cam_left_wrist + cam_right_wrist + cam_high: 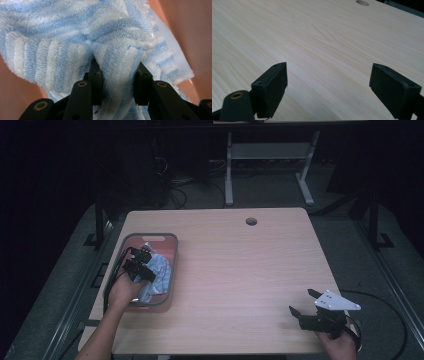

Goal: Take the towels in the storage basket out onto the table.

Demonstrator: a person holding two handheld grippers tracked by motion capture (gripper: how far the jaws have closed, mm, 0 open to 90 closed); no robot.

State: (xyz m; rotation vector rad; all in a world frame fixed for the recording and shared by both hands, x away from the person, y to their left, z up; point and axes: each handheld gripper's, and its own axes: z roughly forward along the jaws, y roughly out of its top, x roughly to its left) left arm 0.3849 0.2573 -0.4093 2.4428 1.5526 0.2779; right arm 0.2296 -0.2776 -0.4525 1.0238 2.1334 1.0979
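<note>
1. The left gripper (146, 270) pinches a fold of the striped towel (82, 37) between its jaws.
2. The towel lies in the tray (172, 240) at the table's (240, 270) left edge.
3. The right gripper (328, 85) hovers wide apart over bare wood.

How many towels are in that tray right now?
1 that I can make out: a blue-and-white striped towel bunched in the tray, the left gripper pinching a fold. Another could be hidden underneath.

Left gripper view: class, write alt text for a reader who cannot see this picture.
The left gripper has its two black jaws closed on a raised fold of a blue-and-white striped towel. The fluffy towel lies in an orange-pink tray.
</note>
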